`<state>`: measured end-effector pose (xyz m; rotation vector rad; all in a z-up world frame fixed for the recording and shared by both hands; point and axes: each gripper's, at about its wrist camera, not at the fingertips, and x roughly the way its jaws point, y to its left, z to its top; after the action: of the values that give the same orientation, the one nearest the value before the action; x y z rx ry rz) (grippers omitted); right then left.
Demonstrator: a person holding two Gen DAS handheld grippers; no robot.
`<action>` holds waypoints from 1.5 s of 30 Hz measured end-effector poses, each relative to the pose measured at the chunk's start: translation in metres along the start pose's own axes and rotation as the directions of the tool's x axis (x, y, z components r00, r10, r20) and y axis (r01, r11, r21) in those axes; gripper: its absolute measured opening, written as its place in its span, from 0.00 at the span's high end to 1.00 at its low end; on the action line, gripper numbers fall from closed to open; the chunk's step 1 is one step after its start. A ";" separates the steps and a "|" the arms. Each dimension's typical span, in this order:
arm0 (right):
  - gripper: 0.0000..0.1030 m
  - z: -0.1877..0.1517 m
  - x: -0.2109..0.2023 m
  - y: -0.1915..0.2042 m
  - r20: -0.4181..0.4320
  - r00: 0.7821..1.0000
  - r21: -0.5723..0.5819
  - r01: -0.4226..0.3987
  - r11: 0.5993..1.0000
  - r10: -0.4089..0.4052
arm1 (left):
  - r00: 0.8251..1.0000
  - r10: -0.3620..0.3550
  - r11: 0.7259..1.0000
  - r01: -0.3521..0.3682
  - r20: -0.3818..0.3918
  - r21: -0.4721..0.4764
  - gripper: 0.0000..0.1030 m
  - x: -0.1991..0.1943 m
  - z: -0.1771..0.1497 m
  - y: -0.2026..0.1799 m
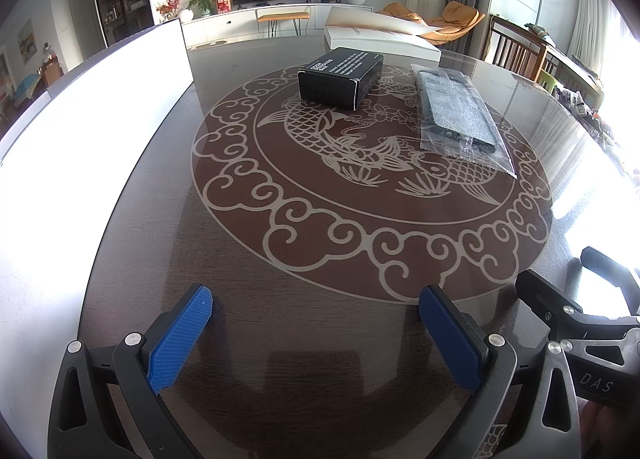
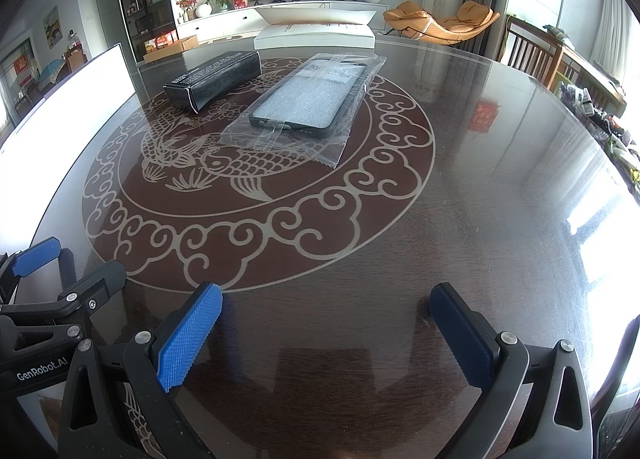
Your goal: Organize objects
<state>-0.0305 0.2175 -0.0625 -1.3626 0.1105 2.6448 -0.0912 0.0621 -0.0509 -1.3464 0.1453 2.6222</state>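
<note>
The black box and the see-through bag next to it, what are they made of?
The black box looks like printed cardboard with a slight sheen: sharp folded edges, white lettering on top. The bag looks like thin clear plastic film: it crinkles, glints, and has a zigzag cut end. The dark phone case inside it might be soft plastic or rubber, though that is hard to tell.

Both tongs, left (image 1: 316,323) and right (image 2: 326,323), have black frames, silver screws and ribbed blue pads (image 2: 188,339), one marked "GenRobot.AI", the other "DAS".
</note>
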 end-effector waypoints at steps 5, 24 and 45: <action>0.00 0.000 0.000 0.000 0.000 1.000 0.000 0.000 1.000 0.000 | 1.000 0.000 1.000 0.000 0.000 0.000 0.00 0.000 0.000 0.000; 0.00 0.000 0.000 0.000 0.000 1.000 0.000 0.000 1.000 0.000 | 0.999 -0.033 0.998 0.035 -0.026 0.051 0.00 -0.001 0.001 0.003; 0.00 0.000 0.000 0.000 0.001 1.000 0.000 0.000 1.000 0.000 | 0.999 -0.034 0.998 0.035 -0.012 0.048 0.00 0.008 0.010 0.045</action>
<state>-0.0304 0.2177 -0.0625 -1.3621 0.1099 2.6453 -0.1133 0.0212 -0.0512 -1.3359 0.1844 2.5660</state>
